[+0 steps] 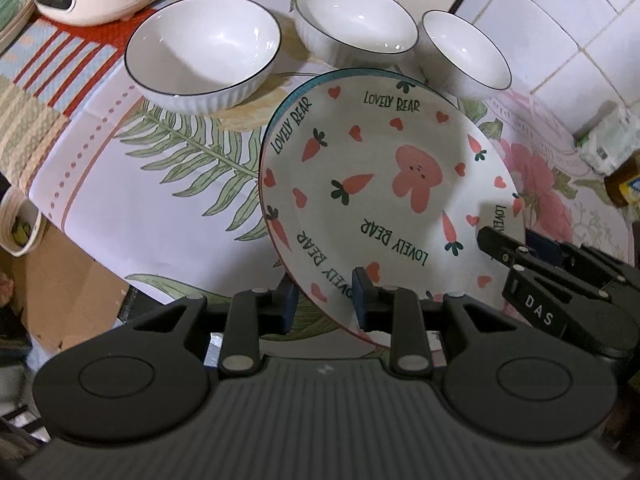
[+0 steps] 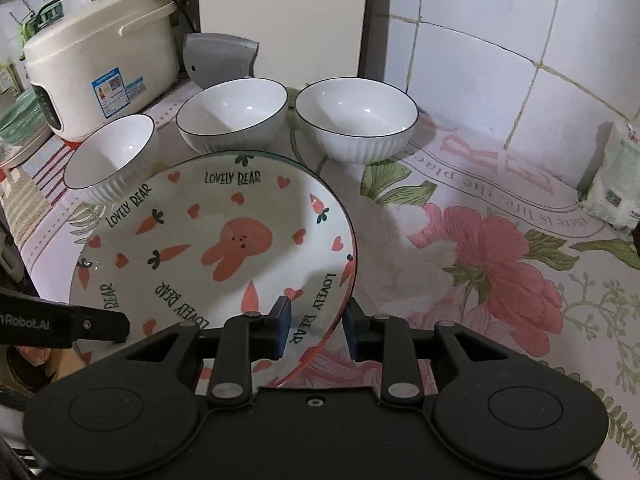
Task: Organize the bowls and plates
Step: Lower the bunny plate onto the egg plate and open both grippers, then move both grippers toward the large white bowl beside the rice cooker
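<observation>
Left tool (image 1: 325, 304) straddles the near rim of the plate (image 1: 384, 184), one blue pad under the outer wall, one on the printed face. Right tool (image 2: 316, 328) straddles the same plate further round its rim. Both sets of jaws stand narrow; whether the pads bite or only bracket the rim, I cannot tell.

Plate sits over the flowered surface (image 1: 160, 208), just in front of a row of three white bowls (image 1: 356, 20). Whether its base rests flat is hidden.

Doing it well, as I judge it:
- keep both tools level with each other so the plate does not rock
- confirm the base is down before spreading the jaws wide
- back out along the rim line, away from the bowls

Plate: round, shallow-dished, glossy white; pink rabbit at centre; carrots, hearts and "LOVELY BEAR" lettering; teal outer edge. Glazed, so probably slippery.
</observation>
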Motion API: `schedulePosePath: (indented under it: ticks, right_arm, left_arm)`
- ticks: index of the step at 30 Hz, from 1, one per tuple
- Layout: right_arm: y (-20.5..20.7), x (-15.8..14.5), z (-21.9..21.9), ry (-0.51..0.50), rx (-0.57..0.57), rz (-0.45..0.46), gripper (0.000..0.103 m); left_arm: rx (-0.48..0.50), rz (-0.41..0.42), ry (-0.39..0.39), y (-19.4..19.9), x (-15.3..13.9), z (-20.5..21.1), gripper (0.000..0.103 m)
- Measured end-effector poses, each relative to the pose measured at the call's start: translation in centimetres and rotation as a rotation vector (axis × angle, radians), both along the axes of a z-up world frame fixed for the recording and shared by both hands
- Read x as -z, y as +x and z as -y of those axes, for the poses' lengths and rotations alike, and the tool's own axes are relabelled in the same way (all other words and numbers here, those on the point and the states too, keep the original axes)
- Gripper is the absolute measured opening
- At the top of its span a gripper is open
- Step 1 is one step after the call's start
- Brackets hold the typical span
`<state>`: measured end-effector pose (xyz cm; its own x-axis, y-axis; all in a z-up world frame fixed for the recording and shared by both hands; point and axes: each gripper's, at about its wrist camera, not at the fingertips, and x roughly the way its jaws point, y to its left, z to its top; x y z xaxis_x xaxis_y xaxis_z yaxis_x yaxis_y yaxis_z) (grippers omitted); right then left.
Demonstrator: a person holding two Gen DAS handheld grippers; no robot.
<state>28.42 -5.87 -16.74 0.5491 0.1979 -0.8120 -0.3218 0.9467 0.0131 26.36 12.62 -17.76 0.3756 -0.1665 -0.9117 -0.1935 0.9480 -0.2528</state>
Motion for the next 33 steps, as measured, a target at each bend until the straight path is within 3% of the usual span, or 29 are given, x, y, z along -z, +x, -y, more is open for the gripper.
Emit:
schedulePosePath:
  ticks: [3,5,11,18,24,33]
  right_arm:
    - [-0.6,-0.6,-0.6,-0.058,-0.007,0.056,0.032]
    - [-0.6,-0.9,-0.6,-0.040,-0.015,0.056,0.035]
    - [-0.7,-1.7,1.3,0.088,0.018,0.039,0.035]
    - [-2.6,-4.8,3.0,0.278,0.002,0.058,0.035]
    - [-3.0,-7.7,4.1,0.385,-0.046,0.072,0.045]
    - [-1.9,-11.1,3.4,0.377,-0.129,0.048,0.069]
  left_arm:
    - [0.021,-0.006,0.010,0.1,0.0,0.0,0.026]
    - [0.035,-0.005,0.023,0.2,0.0,0.0,0.026]
    - [0.087,0.040,0.070,-0.6,-1.3,0.1,0.027]
    - [0.212,0.126,0.091,-1.6,-4.7,0.8,0.029]
    - [0.280,0.155,0.101,-1.9,-7.4,0.8,0.031]
    - [0.339,0.216,0.169,-1.9,-9.9,-1.9,0.044]
